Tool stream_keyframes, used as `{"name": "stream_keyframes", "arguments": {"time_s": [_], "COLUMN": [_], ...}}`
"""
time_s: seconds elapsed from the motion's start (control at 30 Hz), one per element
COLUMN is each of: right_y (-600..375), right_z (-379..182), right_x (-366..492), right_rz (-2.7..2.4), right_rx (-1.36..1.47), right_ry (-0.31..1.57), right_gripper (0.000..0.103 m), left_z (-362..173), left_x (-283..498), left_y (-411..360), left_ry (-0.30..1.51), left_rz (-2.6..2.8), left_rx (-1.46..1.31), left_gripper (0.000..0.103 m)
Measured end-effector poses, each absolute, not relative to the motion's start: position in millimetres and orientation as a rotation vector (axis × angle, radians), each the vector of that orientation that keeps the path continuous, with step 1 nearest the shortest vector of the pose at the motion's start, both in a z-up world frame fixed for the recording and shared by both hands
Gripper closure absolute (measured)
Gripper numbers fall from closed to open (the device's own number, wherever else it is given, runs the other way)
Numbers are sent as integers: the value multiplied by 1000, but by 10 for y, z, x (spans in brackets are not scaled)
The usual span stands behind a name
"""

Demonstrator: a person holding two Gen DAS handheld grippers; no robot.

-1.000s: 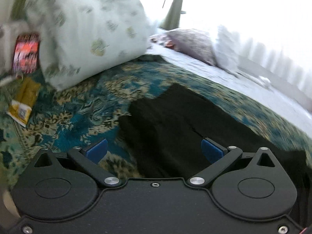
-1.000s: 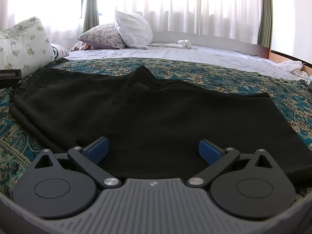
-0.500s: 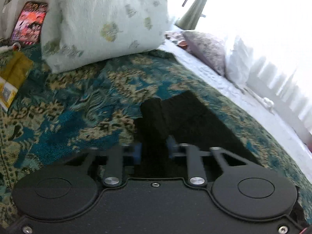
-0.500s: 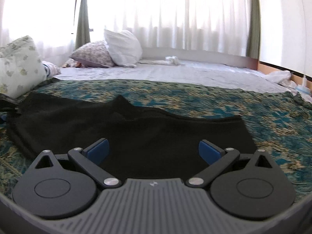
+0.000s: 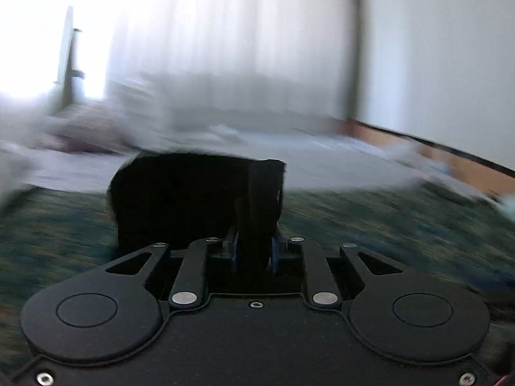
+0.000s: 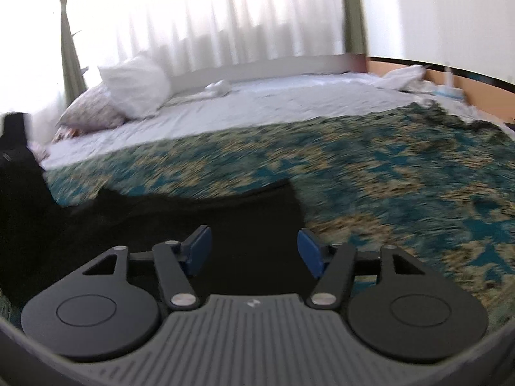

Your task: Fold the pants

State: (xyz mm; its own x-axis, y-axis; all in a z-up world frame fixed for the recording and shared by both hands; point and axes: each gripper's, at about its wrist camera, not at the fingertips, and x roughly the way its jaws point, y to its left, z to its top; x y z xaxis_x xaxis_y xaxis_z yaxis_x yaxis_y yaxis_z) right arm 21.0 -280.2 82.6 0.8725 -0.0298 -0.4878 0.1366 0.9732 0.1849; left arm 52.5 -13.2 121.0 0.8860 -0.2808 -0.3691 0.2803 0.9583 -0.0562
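Note:
The black pants (image 6: 154, 225) lie on a teal and gold patterned bedspread (image 6: 402, 177). My left gripper (image 5: 253, 251) is shut on an end of the pants (image 5: 193, 199) and holds it lifted off the bed; the cloth stands up in front of the lens. The left view is blurred by motion. My right gripper (image 6: 254, 249) is open, its blue pads on either side of the pants' near right end, low over the cloth. The lifted part of the pants shows at the left edge of the right wrist view (image 6: 16, 173).
A white pillow (image 6: 135, 88) and a floral pillow (image 6: 90, 112) lie at the bed's far left by the curtains. A white sheet (image 6: 273, 99) covers the far half. Crumpled white cloth (image 6: 402, 75) sits at the far right by a wooden edge.
My left gripper closed on the pants' end, lifted it and swung right. My right gripper moved towards the pants' right end and its jaws narrowed somewhat.

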Motion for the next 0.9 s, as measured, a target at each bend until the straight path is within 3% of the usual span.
{"name": "stream_keyframes", "arguments": {"time_s": [0.1,0.23,0.3,0.37,0.6,0.7,0.77,0.9], "right_y": [-3086,-3341,-3395,-3413,-2922,-2585,-2381,-2271], "right_z": [816,694,598,507,355,323,289,153], "right_x": [122,13,-43,-85,-83,9,106,339], "right_rz": [-116,-113,-101,-75,41,47,11,-173], "right_rx": [302,386,425,458,405,324,274,321], "right_ry": [494,505,517,523,518,519,527,542], "right_gripper": [33,33,33,31,15,11,9,8], "left_z": [911,463,413,441,737,685,580,376], "left_x": [560,560,410,317,-20,86,179,286], "left_y": [-769,-1200,-1156,-1020,-188,108,247,451], "left_ry": [502,714,713,693,517,491,508,579], "left_rz": [-440,-553,-588,-589,-437,-222,-72,29], "left_rx": [75,74,10,-24,-67,-32,19,29], "left_gripper": [81,63,47,24,21,29,40,42]}}
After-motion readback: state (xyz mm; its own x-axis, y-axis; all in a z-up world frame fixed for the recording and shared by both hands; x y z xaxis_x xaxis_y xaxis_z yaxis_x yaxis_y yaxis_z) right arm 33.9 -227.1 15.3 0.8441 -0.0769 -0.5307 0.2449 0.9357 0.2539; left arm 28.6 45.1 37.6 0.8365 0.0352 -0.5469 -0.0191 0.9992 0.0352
